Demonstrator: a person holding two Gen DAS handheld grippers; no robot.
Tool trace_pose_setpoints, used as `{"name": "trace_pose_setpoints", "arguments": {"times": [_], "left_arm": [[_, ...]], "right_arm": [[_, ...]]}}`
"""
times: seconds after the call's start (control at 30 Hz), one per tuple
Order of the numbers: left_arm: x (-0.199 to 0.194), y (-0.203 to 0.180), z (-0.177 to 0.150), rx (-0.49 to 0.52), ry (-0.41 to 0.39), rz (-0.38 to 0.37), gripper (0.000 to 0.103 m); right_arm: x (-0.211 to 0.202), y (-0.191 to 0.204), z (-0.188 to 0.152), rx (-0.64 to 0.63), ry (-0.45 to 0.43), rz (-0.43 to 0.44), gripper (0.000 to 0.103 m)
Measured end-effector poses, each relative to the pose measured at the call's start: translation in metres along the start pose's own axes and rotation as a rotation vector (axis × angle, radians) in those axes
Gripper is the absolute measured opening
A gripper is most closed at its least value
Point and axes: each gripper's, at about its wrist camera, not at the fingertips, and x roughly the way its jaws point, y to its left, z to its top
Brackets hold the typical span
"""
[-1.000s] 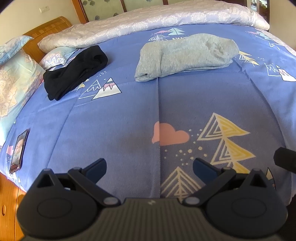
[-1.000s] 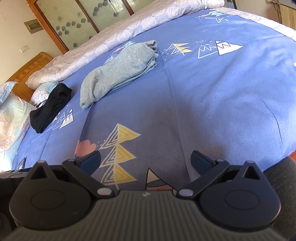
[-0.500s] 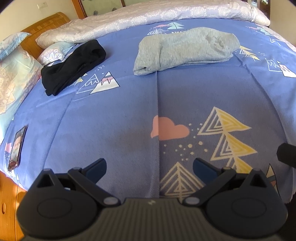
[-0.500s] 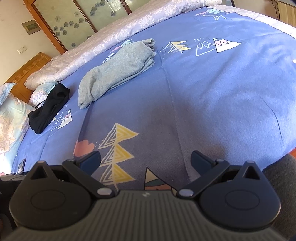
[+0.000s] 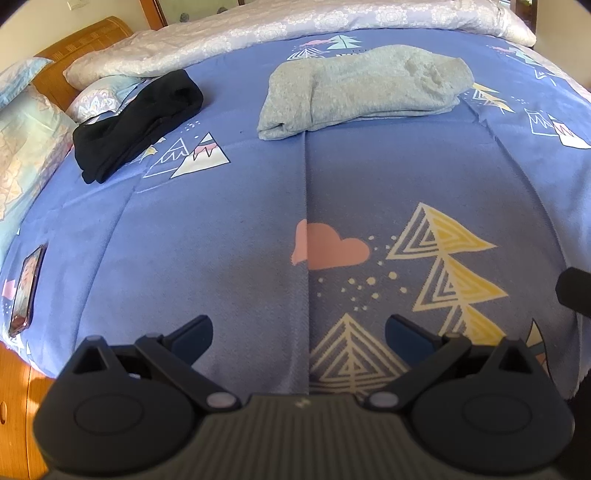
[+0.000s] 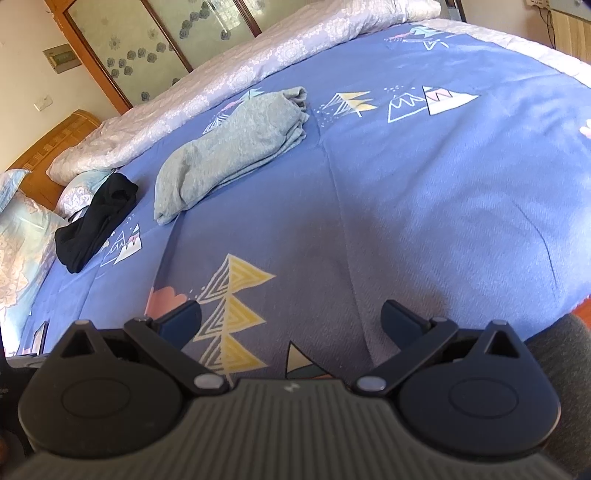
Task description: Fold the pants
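Both views had crept slightly closer to the bed (image 5: 229, 221) over the last second, so the grey pants (image 5: 362, 88) sat a little lower and larger in each; nothing on the bed itself had shifted. Left tongs (image 5: 299, 332) and right tongs (image 6: 291, 321) hovered above the near edge of the blue sheet, each spread wide and released, gripping nothing, as they had been earlier.

Those grey pants lay folded into a long bundle toward the far side of the bed, just short of the pale quilt (image 5: 295, 29), well apart from both tongs. A black garment (image 5: 136, 125) lay bunched to their left, near the pillows (image 5: 29, 140) and separate from the pants.

Only the left view showed the phone (image 5: 26, 291) clearly, lying flat at the left edge of the sheet; the right view caught just a sliver of it. Only the right view showed the patterned glass doors (image 6: 155, 55) behind the bed, and the white-edged right side of the sheet. Both showed the wooden headboard (image 6: 48, 147).
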Motion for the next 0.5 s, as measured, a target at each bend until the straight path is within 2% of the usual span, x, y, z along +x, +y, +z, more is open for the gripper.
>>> {"name": "trace_pose_setpoints", "arguments": {"times": [0.5], "left_arm": [[0.0011,0.0019,-0.0009,-0.009,0.003,0.007,0.103]], "right_arm": [[0.0030,-0.0023,0.0009,0.000,0.013,0.002,0.103]]}}
